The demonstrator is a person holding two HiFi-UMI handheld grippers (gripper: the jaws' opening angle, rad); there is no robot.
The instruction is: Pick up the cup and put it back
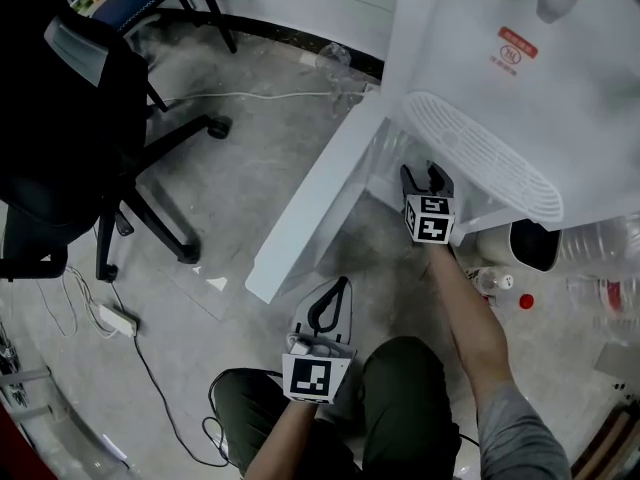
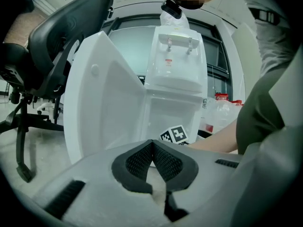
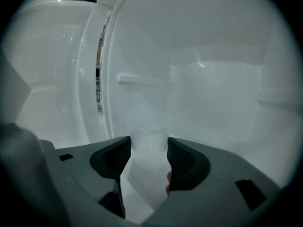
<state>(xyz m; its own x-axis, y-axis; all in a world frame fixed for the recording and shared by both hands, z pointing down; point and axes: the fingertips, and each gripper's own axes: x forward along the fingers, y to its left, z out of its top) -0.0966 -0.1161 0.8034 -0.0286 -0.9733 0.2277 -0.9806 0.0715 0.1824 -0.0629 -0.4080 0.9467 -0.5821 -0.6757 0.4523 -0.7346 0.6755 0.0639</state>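
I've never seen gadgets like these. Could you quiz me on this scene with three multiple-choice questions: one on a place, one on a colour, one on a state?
1. Where does the right gripper reach?
A. Onto a kitchen table.
B. Into the water dispenser's open lower cabinet.
C. Into a drawer.

2. What colour is the cup?
A. Translucent white.
B. Red.
C. Black.

3. How do the left gripper's jaws stand?
A. Wide open.
B. Clamped on the cup.
C. Shut and empty.

Answers:
1. B: its jaws sit past the open door.
2. A: it looks milky between the right gripper's pads.
3. C: the pads meet with nothing between them.
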